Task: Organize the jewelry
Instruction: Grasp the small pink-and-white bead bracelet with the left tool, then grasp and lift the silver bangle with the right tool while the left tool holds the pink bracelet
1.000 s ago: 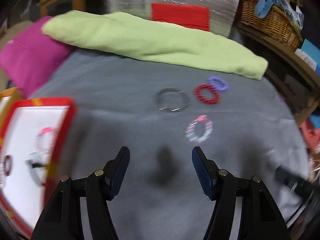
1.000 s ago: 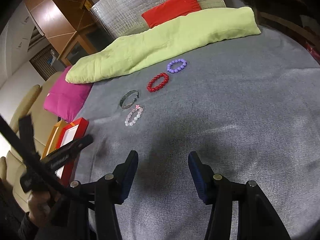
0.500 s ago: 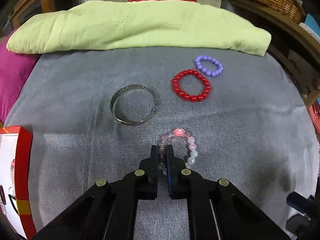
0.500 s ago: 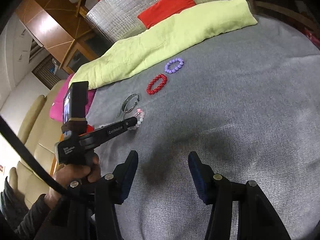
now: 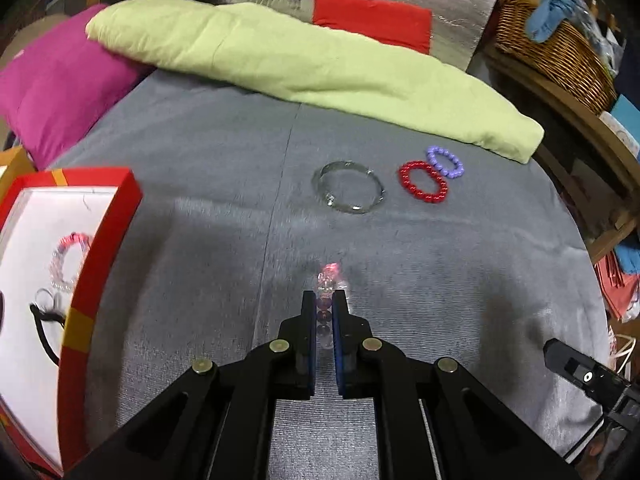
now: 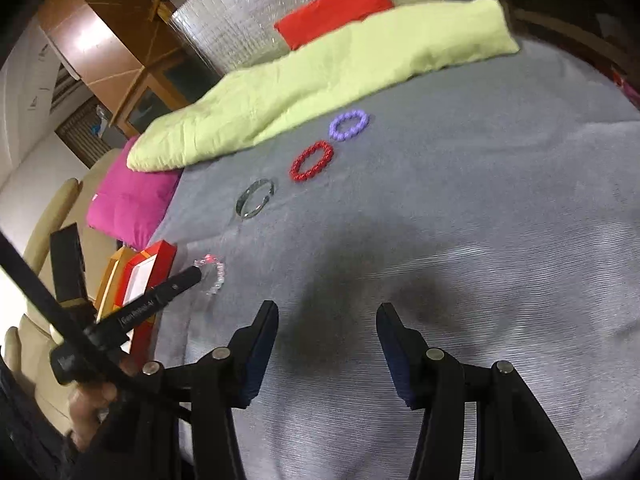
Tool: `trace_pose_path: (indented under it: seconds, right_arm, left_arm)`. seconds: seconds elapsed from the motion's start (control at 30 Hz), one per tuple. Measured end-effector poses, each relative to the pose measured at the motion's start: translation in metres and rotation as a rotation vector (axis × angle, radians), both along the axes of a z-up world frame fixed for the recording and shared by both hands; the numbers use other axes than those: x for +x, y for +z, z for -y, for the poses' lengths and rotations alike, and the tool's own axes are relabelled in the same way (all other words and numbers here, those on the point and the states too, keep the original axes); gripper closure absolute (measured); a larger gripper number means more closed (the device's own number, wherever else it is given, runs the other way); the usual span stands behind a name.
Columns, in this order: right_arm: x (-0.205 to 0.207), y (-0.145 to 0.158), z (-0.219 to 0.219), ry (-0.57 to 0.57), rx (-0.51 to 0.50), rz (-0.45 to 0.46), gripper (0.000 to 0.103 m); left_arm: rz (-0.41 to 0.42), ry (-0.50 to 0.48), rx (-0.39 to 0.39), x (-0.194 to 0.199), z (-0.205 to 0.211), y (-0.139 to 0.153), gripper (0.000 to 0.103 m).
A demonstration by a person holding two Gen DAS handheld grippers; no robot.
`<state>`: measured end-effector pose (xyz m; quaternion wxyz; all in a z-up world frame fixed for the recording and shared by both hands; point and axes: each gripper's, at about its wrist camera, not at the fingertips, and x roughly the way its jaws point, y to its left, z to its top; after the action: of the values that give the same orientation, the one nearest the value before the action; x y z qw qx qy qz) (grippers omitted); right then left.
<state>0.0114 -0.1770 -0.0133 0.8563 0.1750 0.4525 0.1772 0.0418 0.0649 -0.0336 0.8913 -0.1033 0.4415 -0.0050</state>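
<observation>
1. A grey, finely ribbed cloth covers the surface that carries everything; it looks soft and matte.
2. The left gripper, black with blue pads, is closed almost fully on a bracelet of clear and pale pink beads. From the left wrist camera the bracelet is seen edge-on, a narrow blurred strand running forward out of the pads, with a brighter pink bead at its far end.
3. From the right wrist camera the same pale bead bracelet shows as a small round loop at the tip of the left gripper, near the cloth's left edge; whether it touches the cloth cannot be told.
4. The right gripper hangs over bare cloth with its fingers spread wide and nothing between them.
5. Three more pieces lie flat in a diagonal row toward the cloth's far edge: a thin, shiny silver metal bangle, a ring of glossy red round beads and a smaller ring of purple beads just beside it.
6. At the left edge sits an open red cardboard box with a white lining, holding another pale bead bracelet and a dark cord piece.
7. Along the far edge lies a rumpled lime green blanket, with a magenta cushion at the far left corner.
</observation>
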Motion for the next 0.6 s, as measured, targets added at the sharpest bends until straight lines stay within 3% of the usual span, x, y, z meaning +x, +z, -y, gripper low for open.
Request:
trace_pose_path:
  seconds: [0.13,0.27,0.4,0.47,0.53,0.6]
  right_arm:
    - [0.046,0.024,-0.043,0.068,-0.058,-0.004,0.048]
    - [0.115,0.042,-0.107,0.145,-0.231,-0.009,0.053]
    - [0.157,0.029,-0.159,0.207,-0.395,-0.052,0.067]
    - [0.169,0.015,-0.174,0.204,-0.489,-0.066,0.068]
    - [0.179,0.002,-0.178,0.194,-0.514,-0.098,0.070]
    - [0.184,-0.011,-0.182,0.202,-0.541,-0.119,0.082]
  left_arm:
    - [-0.002,-0.002,0.008,-0.003,0.002,-0.003,0.095]
    - [0.007,0.033,-0.042,-0.005,-0.014,-0.001,0.095]
    - [-0.023,0.085,-0.113,0.001,-0.030,-0.007,0.095]
    - [-0.028,0.104,-0.131,0.003,-0.034,-0.008,0.095]
    - [-0.019,0.111,-0.143,0.002,-0.037,-0.005,0.095]
    - [-0.005,0.119,-0.139,0.003,-0.037,-0.003,0.095]
